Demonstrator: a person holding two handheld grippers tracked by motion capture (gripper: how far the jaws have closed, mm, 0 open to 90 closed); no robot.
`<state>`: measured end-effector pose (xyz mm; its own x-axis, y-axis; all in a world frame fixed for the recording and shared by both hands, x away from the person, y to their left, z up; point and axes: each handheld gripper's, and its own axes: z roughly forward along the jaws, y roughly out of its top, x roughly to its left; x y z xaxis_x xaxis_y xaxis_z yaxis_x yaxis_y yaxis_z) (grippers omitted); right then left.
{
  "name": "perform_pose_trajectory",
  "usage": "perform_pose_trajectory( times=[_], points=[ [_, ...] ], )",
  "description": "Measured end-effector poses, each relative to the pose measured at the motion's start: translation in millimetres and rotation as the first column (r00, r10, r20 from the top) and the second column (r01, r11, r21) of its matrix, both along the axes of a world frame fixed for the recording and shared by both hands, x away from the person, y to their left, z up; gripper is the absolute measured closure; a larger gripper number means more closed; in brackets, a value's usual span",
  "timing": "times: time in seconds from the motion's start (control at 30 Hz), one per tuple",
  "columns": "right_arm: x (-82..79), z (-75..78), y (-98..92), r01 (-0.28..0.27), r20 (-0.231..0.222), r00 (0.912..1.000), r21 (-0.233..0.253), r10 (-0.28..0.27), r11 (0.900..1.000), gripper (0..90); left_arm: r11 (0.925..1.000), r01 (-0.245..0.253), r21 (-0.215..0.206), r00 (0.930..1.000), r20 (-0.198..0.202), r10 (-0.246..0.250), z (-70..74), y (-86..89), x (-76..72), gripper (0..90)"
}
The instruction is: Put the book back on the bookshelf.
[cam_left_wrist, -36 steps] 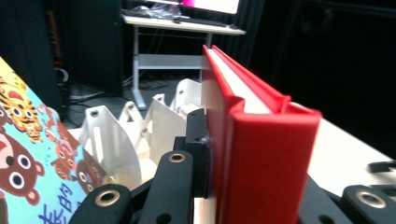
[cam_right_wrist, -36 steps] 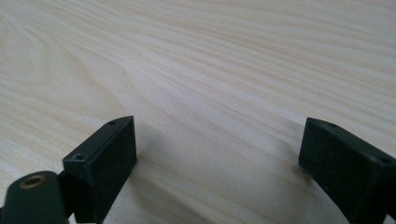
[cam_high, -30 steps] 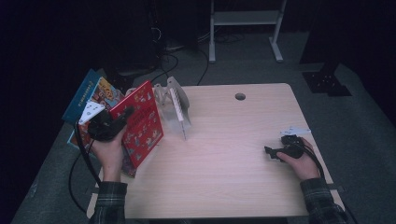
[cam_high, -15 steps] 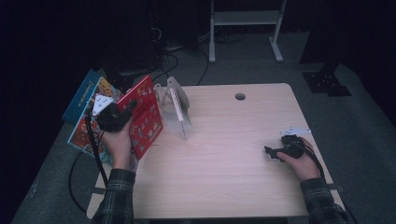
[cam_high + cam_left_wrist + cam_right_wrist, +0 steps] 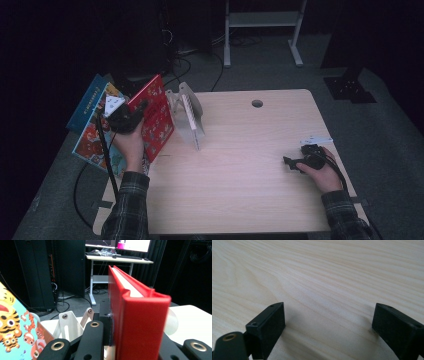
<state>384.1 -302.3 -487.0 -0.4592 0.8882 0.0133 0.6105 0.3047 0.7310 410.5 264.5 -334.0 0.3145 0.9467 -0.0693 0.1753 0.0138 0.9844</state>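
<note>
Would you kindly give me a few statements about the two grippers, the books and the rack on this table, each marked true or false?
1. The left gripper is clamped on the red book. True.
2. The right gripper holds a book. False: its jaws stand wide apart with only bare table between them.
3. The red book lies flat on the table. False: it is held raised and tilted at the table's left edge.
4. A white book rack stands on the table to the right of the red book. True.
5. A picture book with cartoon tigers lies left of the red book, beyond the table's left edge. True.
</note>
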Motion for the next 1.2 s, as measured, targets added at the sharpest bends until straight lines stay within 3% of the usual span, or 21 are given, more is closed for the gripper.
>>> perform_pose_trajectory(
  times=[0.2, 0.53, 0.67, 0.97, 1.07, 1.2],
  points=[
    [0.0, 0.0, 0.0, 0.0, 0.0, 1.0, 0.0, 0.0, 1.0, 10.0, 0.9999, -0.009, -0.006, 0.9996, 0.025, 0.009, -5.0, 0.0, 4.4, 79.6],
    [-0.1, 0.0, 0.2, 0.001, -0.001, 1.0, -0.001, -0.001, 1.0, 10.0, 0.9989, -0.02, -0.043, 0.9997, 0.016, 0.021, -12.2, 14.9, -1.7, 79.4],
    [-0.2, 0.0, 0.2, 0.001, -0.001, 1.0, -0.001, -0.001, 1.0, 10.0, 0.9979, -0.024, -0.061, 0.9997, -0.005, 0.023, -14.1, 19.6, -5.6, 79.3],
    [-0.2, 0.0, 0.2, 0.001, -0.001, 1.0, -0.001, -0.001, 1.0, 10.0, 0.9983, -0.047, -0.035, 0.9979, -0.046, 0.046, -13.2, 21.2, -16.1, 78.1],
    [-0.2, 0.0, 0.2, 0.001, -0.001, 1.0, -0.001, -0.001, 1.0, 10.0, 0.998, -0.054, -0.033, 0.9963, -0.068, 0.052, -11.2, 22.7, -17.4, 75.3],
    [-0.2, 0.0, 0.2, 0.001, -0.001, 1.0, -0.001, -0.001, 1.0, 10.0, 0.9978, -0.06, -0.028, 0.9947, -0.085, 0.057, -8.7, 24.3, -20.7, 64.5]
  ],
)
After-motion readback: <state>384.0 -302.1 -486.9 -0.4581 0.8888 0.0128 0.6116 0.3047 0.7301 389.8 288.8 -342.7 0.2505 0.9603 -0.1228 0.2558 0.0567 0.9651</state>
